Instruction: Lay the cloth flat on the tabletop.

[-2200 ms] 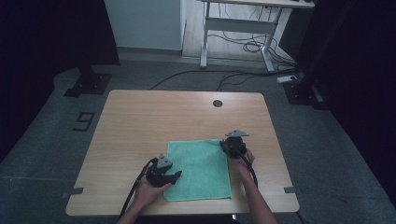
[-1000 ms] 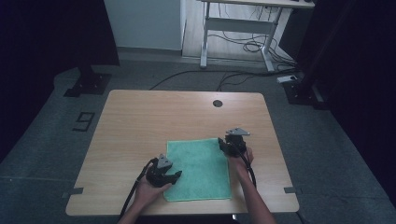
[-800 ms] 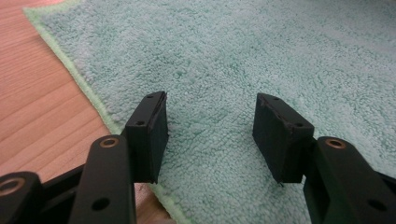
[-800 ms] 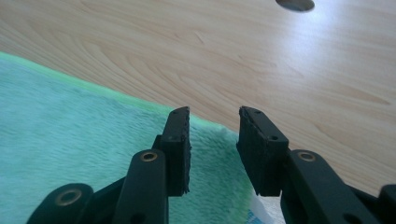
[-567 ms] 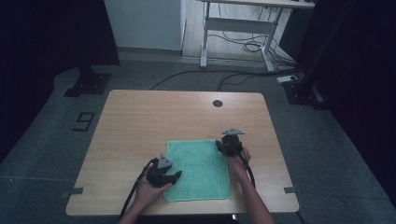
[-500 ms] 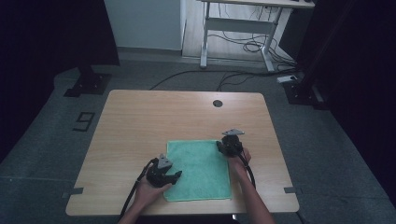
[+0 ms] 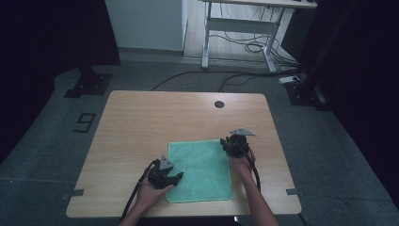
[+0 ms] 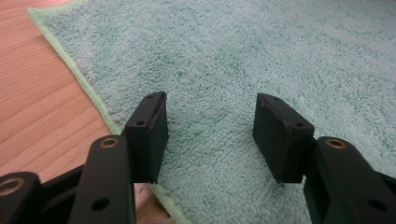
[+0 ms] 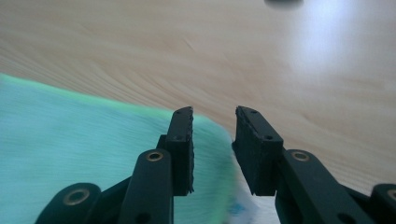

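A green towel [image 7: 202,169] lies flat on the wooden table [image 7: 155,122], near its front edge. My left gripper [image 7: 176,178] rests at the towel's near left edge. In the left gripper view it is open [image 8: 210,126], its jaws wide apart over the towel [image 8: 233,56] and nothing between the pads. My right gripper [image 7: 229,142] sits at the towel's far right corner. Its jaws [image 9: 214,140] have just been closing and stand a narrow gap apart, with the corner of the towel [image 9: 70,154] below and between them, not pinched.
A dark round hole [image 7: 219,104] sits in the table near its far edge and shows blurred in the right gripper view [image 9: 282,2]. Beyond the table stand a white desk frame [image 7: 237,26], floor cables [image 7: 244,47] and black stand bases [image 7: 89,84].
My right gripper has shifted slightly at the towel's far right corner and come back. The left gripper and the towel have stayed where they were.
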`<state>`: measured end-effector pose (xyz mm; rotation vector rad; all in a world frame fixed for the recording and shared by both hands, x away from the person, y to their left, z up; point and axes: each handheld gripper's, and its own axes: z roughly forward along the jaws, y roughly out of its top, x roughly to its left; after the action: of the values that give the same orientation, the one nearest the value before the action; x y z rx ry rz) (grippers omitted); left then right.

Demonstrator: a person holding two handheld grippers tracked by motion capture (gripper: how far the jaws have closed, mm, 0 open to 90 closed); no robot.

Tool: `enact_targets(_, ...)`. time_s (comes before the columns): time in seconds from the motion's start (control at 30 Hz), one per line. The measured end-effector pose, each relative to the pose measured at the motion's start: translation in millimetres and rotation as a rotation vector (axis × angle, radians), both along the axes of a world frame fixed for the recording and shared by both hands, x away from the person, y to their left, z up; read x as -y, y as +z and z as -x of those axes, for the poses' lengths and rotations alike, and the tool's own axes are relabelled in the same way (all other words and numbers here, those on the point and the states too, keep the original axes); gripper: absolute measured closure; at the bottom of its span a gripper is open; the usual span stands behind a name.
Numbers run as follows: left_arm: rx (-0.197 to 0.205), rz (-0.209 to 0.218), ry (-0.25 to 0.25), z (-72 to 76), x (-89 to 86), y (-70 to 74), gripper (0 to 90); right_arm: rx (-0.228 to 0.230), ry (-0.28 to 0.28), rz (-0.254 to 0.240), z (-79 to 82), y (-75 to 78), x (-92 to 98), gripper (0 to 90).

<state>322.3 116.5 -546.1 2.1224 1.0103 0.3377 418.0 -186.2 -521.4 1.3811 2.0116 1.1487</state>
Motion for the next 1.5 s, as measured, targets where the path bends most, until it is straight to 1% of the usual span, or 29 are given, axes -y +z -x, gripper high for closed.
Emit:
enact_targets(0.03,-0.001,0.004,0.002,-1.0,-0.7,0.2,45.3,0.014,0.02,-0.008,7.6,5.7,-2.7,67.1)
enact_targets(0.07,0.002,0.002,0.009,-2.2,-1.1,0.5,45.3,0.026,0.038,-0.004,15.1,10.4,-5.5,66.8)
enact_targets(0.1,0.008,-0.005,0.016,-3.5,-2.1,1.4,45.3,0.037,0.055,-0.012,22.6,13.9,-7.9,66.6)
enact_targets(0.13,0.01,-0.006,0.024,-5.1,-3.0,2.6,45.5,0.038,0.077,-0.019,29.5,16.0,-10.5,66.1)
enact_targets(0.23,0.01,0.008,0.031,-12.6,-5.6,7.1,45.6,0.036,0.135,-0.007,50.3,15.3,-20.6,64.2)
enact_targets(0.3,0.012,0.027,0.036,-20.1,-5.8,10.0,45.7,0.017,0.166,0.002,64.0,9.2,-28.3,62.2)
enact_targets(0.37,0.006,0.039,0.039,-30.1,-4.4,11.6,46.0,-0.015,0.2,0.027,76.1,-0.6,-37.9,58.8)
enact_targets(0.4,-0.003,0.042,0.04,-35.5,-3.4,11.8,46.1,-0.026,0.209,0.032,81.6,-6.0,-42.2,58.3)
enact_targets(0.43,-0.013,0.042,0.039,-41.1,-2.3,11.7,46.0,-0.044,0.223,0.034,86.3,-11.4,-46.7,57.4)
enact_targets(0.5,-0.023,0.026,0.048,-51.9,0.2,10.7,46.1,-0.065,0.25,0.062,93.6,-20.9,-55.1,55.4)
enact_targets(0.53,-0.03,0.021,0.051,-57.1,0.8,10.3,46.0,-0.069,0.256,0.073,95.7,-24.0,-57.7,54.9)
enact_targets(0.6,-0.044,0.005,0.054,-66.4,2.5,9.1,46.1,-0.077,0.257,0.078,96.8,-27.3,-60.6,53.8)
enact_targets(0.7,-0.056,-0.017,0.06,-78.0,4.7,7.5,46.6,-0.076,0.253,0.085,93.1,-28.4,-59.7,53.0)
enact_targets(0.73,-0.059,-0.022,0.061,-81.6,5.2,6.5,46.6,-0.073,0.249,0.087,91.5,-28.5,-58.7,52.8)
enact_targets(0.8,-0.062,-0.015,0.063,-87.4,6.3,6.5,46.9,-0.061,0.237,0.093,87.9,-29.7,-56.6,53.1)
enact_targets(0.87,-0.052,-0.024,0.06,-93.8,8.7,6.0,47.3,-0.056,0.217,0.087,82.0,-30.5,-53.2,53.1)
enact_targets(0.97,-0.063,-0.039,0.052,-104.1,13.1,7.5,47.2,-0.052,0.195,0.093,73.4,-30.5,-51.9,51.3)
enact_targets(1.0,-0.065,-0.046,0.048,-106.5,14.4,8.0,47.1,-0.048,0.185,0.095,72.5,-29.5,-52.8,50.9)
enact_targets(1.03,-0.068,-0.054,0.042,-108.4,15.1,8.6,46.8,-0.032,0.186,0.092,74.7,-27.4,-54.0,51.0)
enact_targets(1.07,-0.071,-0.058,0.04,-109.7,15.4,9.0,46.8,-0.015,0.198,0.083,78.6,-24.6,-56.4,51.0)
enact_targets(1.13,-0.077,-0.049,0.039,-111.3,14.8,9.1,46.7,0.004,0.242,0.065,88.0,-19.3,-64.6,50.1)
enact_targets(1.23,-0.084,-0.034,0.045,-111.5,14.0,8.9,46.8,0.014,0.312,0.073,100.6,-14.8,-82.5,47.6)
enact_targets(1.37,-0.073,-0.041,0.051,-109.7,15.4,8.3,46.1,0.006,0.399,0.119,114.0,-17.0,-110.5,44.1)
enact_targets(1.43,-0.074,-0.039,0.051,-109.4,14.8,8.3,46.1,0.01,0.435,0.148,119.9,-19.8,-123.8,42.7)
enact_targets(1.47,-0.073,-0.033,0.054,-109.2,14.6,7.9,46.1,0.011,0.445,0.162,122.6,-21.0,-129.2,42.3)
enact_targets(1.5,-0.073,-0.028,0.053,-109.1,14.1,7.7,46.1,0.008,0.452,0.165,125.1,-22.3,-134.2,41.8)
